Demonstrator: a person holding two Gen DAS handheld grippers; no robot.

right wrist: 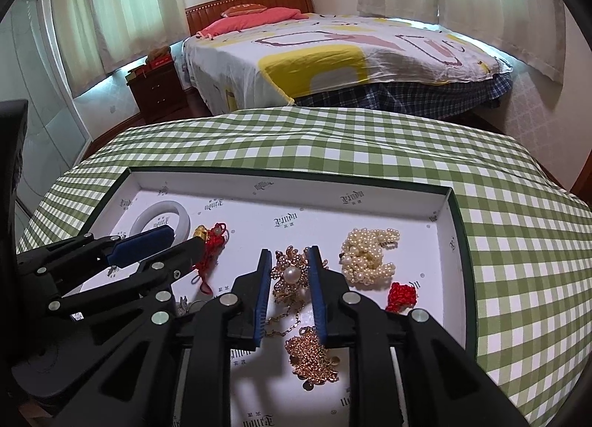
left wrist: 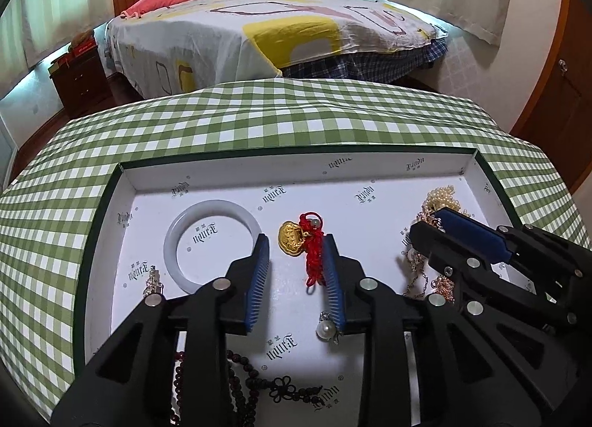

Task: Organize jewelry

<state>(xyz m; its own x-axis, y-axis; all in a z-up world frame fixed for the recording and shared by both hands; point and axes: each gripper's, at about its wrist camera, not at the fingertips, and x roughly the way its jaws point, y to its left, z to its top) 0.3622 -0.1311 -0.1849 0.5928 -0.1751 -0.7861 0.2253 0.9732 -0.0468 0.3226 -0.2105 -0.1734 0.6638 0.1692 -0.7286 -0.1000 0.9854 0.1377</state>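
Observation:
A white-lined tray (left wrist: 229, 171) with a dark green rim holds the jewelry. My left gripper (left wrist: 296, 242) is open, its fingers either side of a gold pendant (left wrist: 292, 238) on a red cord (left wrist: 314, 260). A white jade bangle (left wrist: 174, 242) lies to its left, a pearl earring (left wrist: 325, 330) under its right finger, dark prayer beads (left wrist: 259, 386) at the front. My right gripper (right wrist: 288, 255) is open around a gold pearl brooch (right wrist: 290, 273) with a gold chain (right wrist: 312, 356) below. A pearl bundle (right wrist: 370, 256) and a red knot (right wrist: 401, 295) lie to the right.
The tray (right wrist: 449, 219) rests on a green checked tablecloth (left wrist: 296, 116). A silver clasp piece (left wrist: 152, 281) lies by the bangle. Beyond the table stand a bed (left wrist: 259, 31), a wooden nightstand (left wrist: 79, 79) and curtained windows.

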